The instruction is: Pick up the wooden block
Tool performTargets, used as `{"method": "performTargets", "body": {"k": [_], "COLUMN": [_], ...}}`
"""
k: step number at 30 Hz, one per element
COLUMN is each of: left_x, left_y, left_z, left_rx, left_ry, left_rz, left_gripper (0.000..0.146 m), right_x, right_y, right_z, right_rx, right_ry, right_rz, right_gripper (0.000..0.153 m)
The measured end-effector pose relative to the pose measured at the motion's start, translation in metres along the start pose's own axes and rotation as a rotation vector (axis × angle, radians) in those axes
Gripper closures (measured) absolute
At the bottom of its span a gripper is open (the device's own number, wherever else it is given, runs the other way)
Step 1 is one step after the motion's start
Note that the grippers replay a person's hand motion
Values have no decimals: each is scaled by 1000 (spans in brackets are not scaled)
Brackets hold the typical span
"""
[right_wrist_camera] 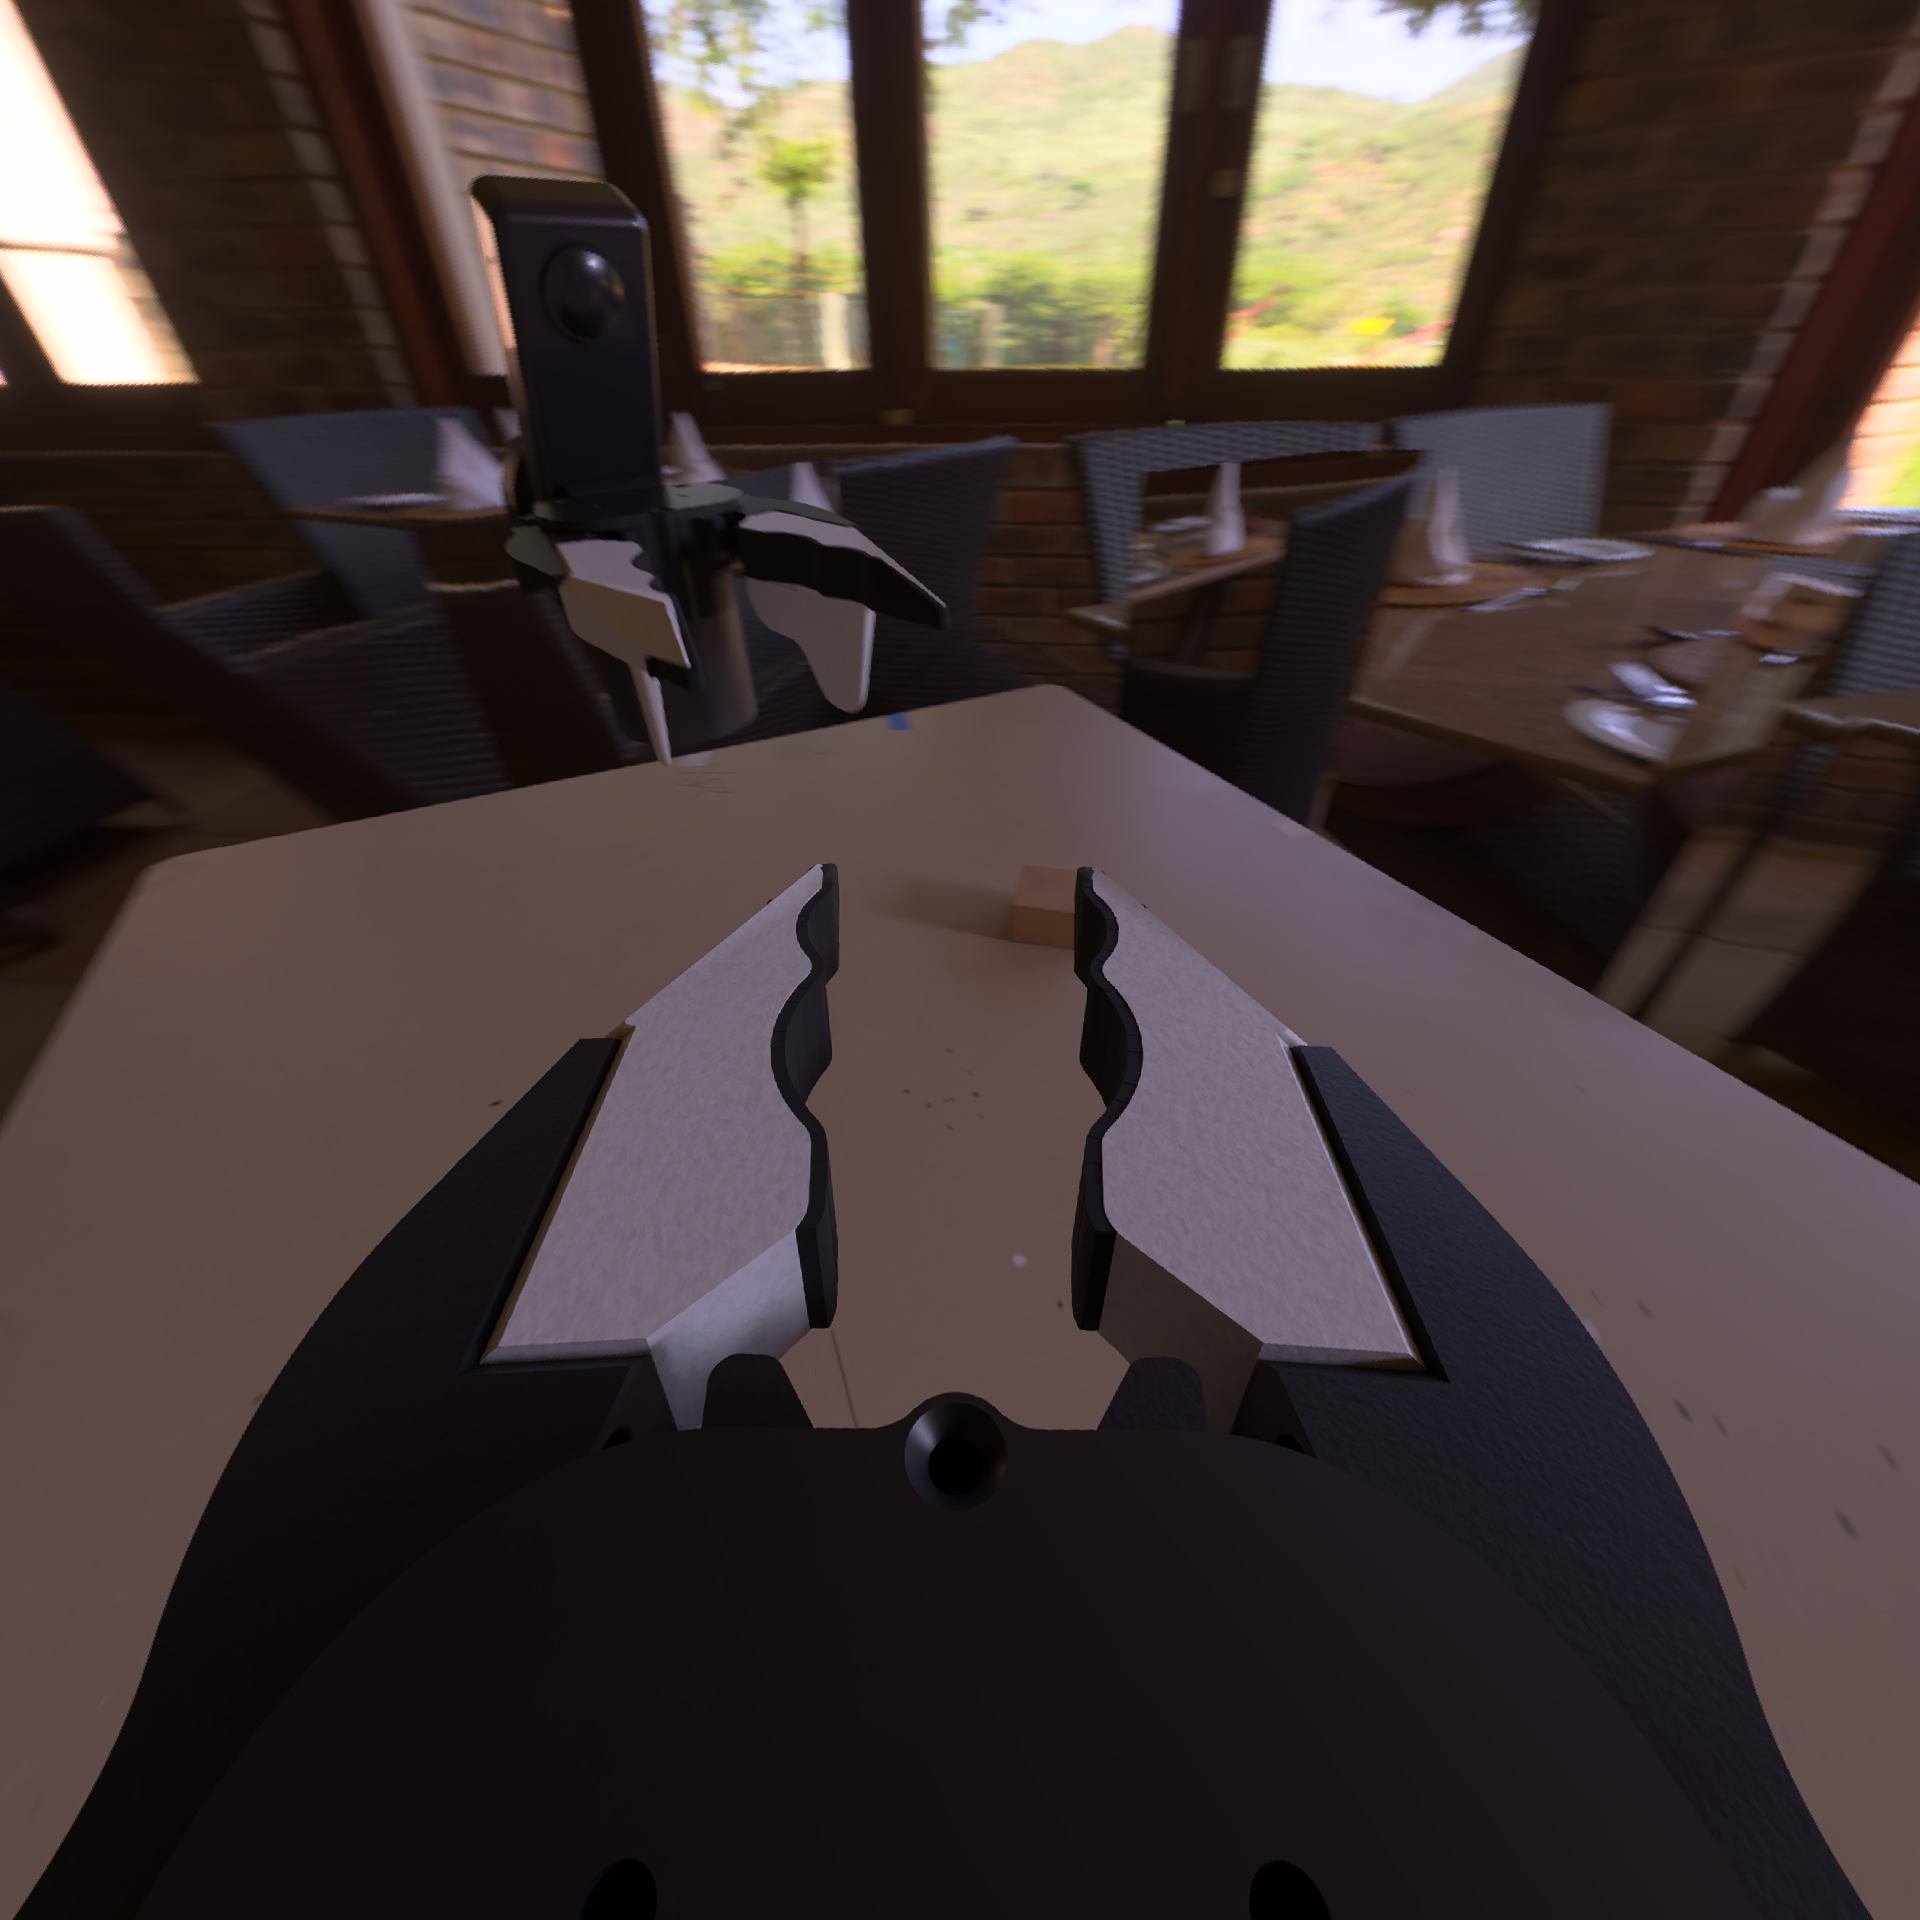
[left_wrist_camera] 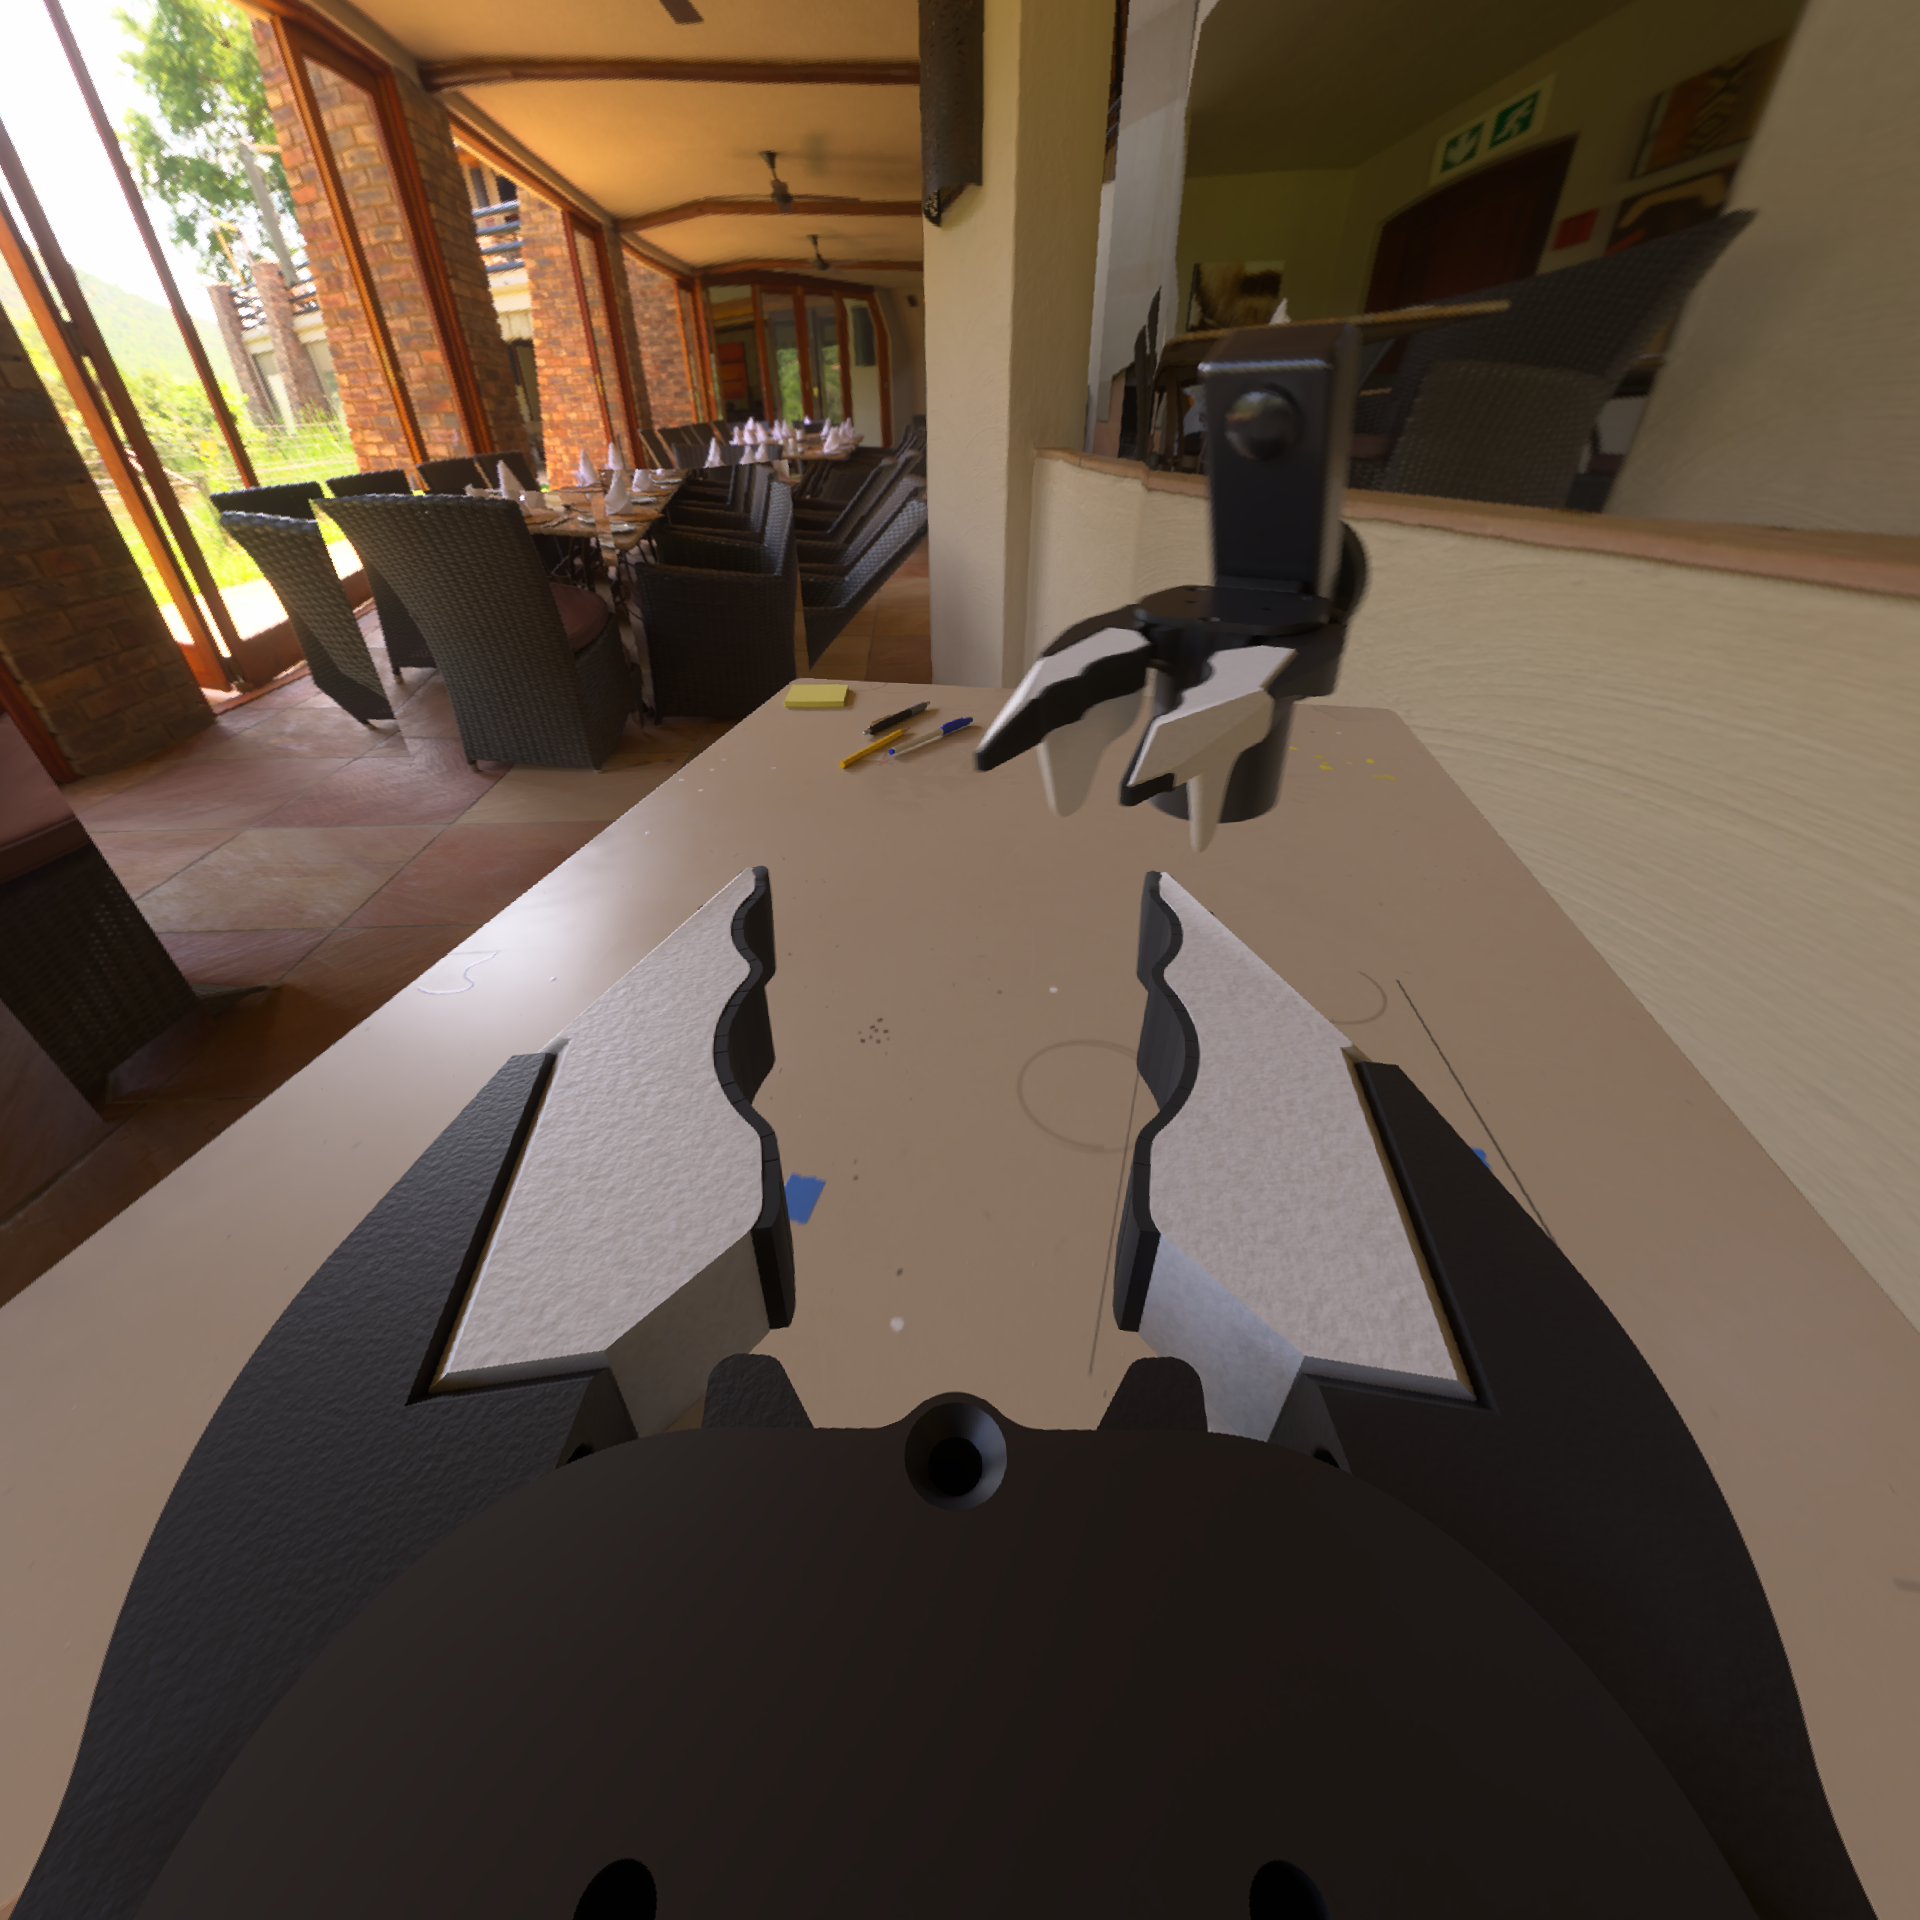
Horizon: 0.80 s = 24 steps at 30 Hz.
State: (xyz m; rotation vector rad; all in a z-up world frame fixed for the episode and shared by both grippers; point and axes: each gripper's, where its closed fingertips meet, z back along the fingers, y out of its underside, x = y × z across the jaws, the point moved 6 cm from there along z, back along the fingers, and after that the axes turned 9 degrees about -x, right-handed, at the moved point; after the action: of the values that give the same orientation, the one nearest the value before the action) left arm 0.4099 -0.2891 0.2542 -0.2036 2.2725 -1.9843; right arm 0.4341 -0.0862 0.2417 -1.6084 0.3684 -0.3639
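Right wrist view: open tongs [right_wrist_camera: 954, 883] near wooden block [right_wrist_camera: 1042, 906].

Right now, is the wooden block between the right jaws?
No, the wooden block lies on the table beyond the open right gripper, partly hidden by one fingertip.

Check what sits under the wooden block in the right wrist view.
The wooden block rests directly on the bare beige table, with only its shadow beside it. Its right end is covered by the right gripper's finger, so that part stays unseen.
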Motion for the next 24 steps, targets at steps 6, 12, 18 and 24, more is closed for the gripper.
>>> {"method": "performTargets", "body": {"k": [6,12,18,24], "left_x": [-14,-11,-11,3], "left_y": [-2,11,17,7], "left_z": [-33,-33,-33,8], "left_rx": [28,70,69,-10], "left_ry": [-29,-85,-105,-236], "left_rz": [46,65,90,43], "left_gripper": [96,98,108,95], "right_x": [-23,-27,-28,-29], "right_y": [-14,-4,-2,0], "right_z": [-21,-29,-33,-18], "right_rx": [-105,-82,-87,-103], "right_ry": [-248,-314,-357,-289], "right_rz": [-150,-155,-195,-189], "right_gripper": [108,109,112,111]}}
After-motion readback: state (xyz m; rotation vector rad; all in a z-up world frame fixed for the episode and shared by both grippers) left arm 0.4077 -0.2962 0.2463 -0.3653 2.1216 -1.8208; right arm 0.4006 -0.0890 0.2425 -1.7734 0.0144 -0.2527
